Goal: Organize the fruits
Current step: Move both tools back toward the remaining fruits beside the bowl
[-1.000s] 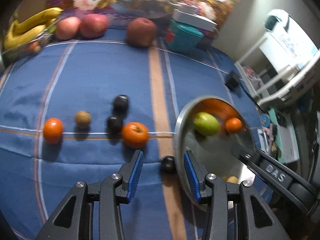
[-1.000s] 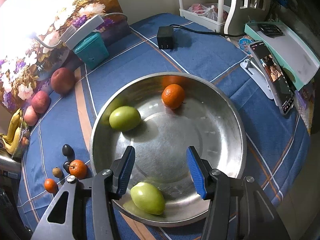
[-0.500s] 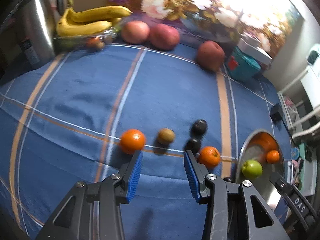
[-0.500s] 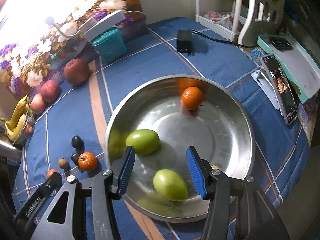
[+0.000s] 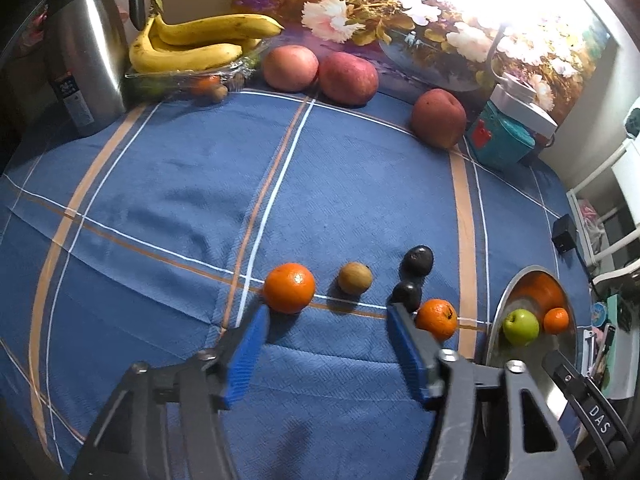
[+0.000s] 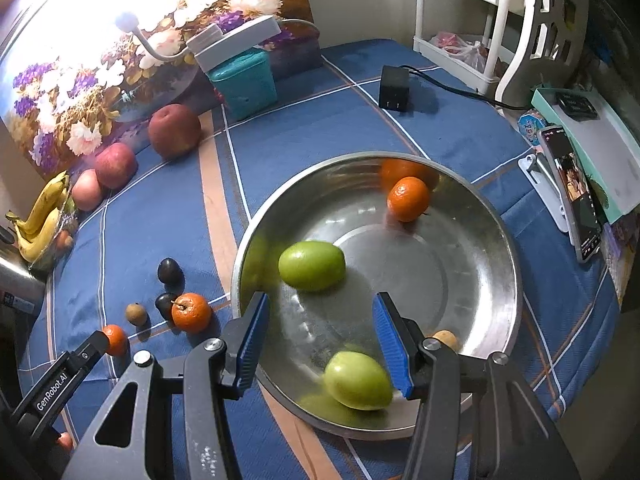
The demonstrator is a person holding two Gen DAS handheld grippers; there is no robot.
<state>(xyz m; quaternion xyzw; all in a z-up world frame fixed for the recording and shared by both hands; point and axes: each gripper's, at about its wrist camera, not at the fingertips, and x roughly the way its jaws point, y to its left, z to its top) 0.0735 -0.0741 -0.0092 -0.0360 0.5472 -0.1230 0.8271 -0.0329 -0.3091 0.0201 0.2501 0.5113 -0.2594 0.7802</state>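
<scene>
Blue-padded left hand-held gripper [image 5: 324, 344], jaws wider apart than before, now faces the small brown fruit [image 5: 354, 278]; right one [image 6: 318, 344] unchanged.

- "DAS" in white on the right gripper [image 5: 592, 412], lower right of the left wrist view
- "GenRobot.AI" on the left gripper [image 6: 60, 384], lower left of the right wrist view

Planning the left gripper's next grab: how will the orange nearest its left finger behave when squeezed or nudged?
The orange looks round and smooth, so it will likely roll on the flat tablecloth if nudged. It seems firm, probably holding shape between the open left gripper jaws.
</scene>
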